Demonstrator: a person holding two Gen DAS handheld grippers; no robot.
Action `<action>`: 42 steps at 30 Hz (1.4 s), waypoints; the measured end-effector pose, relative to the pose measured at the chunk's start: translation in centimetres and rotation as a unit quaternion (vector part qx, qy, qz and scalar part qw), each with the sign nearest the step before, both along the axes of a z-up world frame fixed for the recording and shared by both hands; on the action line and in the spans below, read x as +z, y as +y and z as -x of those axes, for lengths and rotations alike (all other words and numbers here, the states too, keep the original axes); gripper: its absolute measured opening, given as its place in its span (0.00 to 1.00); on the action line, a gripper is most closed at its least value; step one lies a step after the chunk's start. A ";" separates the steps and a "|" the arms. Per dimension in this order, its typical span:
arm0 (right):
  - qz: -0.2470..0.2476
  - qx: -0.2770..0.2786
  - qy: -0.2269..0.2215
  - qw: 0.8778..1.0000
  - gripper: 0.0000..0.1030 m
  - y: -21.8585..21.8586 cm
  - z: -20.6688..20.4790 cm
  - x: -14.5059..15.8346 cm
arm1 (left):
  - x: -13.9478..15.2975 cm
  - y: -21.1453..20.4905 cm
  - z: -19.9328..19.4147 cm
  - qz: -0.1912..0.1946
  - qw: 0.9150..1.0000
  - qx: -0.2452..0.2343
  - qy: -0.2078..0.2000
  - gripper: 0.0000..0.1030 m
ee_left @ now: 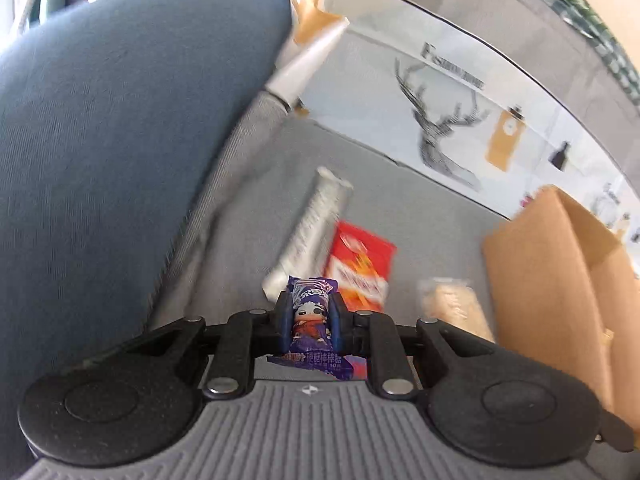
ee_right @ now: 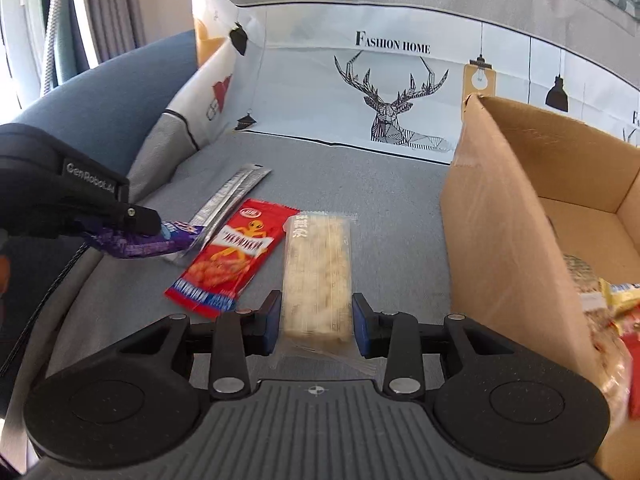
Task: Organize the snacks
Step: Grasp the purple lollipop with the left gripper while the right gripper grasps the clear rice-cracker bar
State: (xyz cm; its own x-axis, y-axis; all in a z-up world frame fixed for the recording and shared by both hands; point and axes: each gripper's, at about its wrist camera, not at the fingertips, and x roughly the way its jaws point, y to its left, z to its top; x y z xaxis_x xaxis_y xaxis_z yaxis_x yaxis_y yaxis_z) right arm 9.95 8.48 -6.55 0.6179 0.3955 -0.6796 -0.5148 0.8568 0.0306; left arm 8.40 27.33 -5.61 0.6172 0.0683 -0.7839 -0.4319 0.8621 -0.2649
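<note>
While both claws grip snacks, loading the cardboard box (ee_right: 520, 208) is the step in hand. Left claw (ee_left: 310, 322) pinches a purple lollipop packet (ee_left: 310, 312); right claw (ee_right: 314, 322) clamps the pale bar (ee_right: 316, 276). Next, I judge, carry both rightward over the rim. Only the right view shows snacks already inside the box.

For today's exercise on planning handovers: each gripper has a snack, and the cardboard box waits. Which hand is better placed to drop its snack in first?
Right. The right gripper grips the pale bar beside the cardboard box; the left gripper, holding the purple packet, is farther away.
</note>
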 end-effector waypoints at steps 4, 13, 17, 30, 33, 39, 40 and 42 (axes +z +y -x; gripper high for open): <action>0.009 0.025 -0.004 1.000 0.37 -1.2 2.9 0.0 | -0.9 -0.6 1.4 0.052 0.998 -0.006 0.026 0.14; 0.014 0.046 0.035 0.998 0.37 -4.4 6.1 -2.2 | -1.9 -2.2 1.9 0.040 0.997 -0.008 0.069 0.43; 0.002 0.049 0.042 0.998 0.38 -4.7 5.8 -2.2 | -1.8 -3.0 1.7 0.012 0.997 -0.010 0.071 0.76; 0.000 0.054 0.056 0.997 0.41 -4.0 5.1 -3.0 | -1.3 -3.6 0.3 -0.022 0.996 0.006 0.092 0.99; -0.002 0.055 0.057 0.997 0.41 -4.1 5.1 -3.1 | -1.4 -3.8 0.4 -0.023 0.996 0.008 0.090 0.99; -0.003 0.057 0.060 0.997 0.42 -4.1 5.1 -3.2 | -2.0 -3.8 0.2 -0.033 0.993 0.025 0.115 0.84; -0.003 0.058 0.060 0.997 0.42 -4.1 5.1 -3.2 | -2.2 -3.9 0.2 -0.037 0.992 0.023 0.122 0.81; -0.003 0.058 0.060 0.997 0.42 -4.1 5.1 -3.1 | -2.5 -4.0 0.0 -0.048 0.990 0.016 0.135 0.76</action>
State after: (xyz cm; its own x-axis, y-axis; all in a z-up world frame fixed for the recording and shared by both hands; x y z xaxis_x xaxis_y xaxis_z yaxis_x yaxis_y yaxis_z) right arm 4.87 4.36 -9.70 0.4821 0.4639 -0.7432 -0.6019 0.7918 0.1038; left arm 8.44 23.33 -8.16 0.3825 0.1667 -0.9088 -0.5030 0.8626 -0.0535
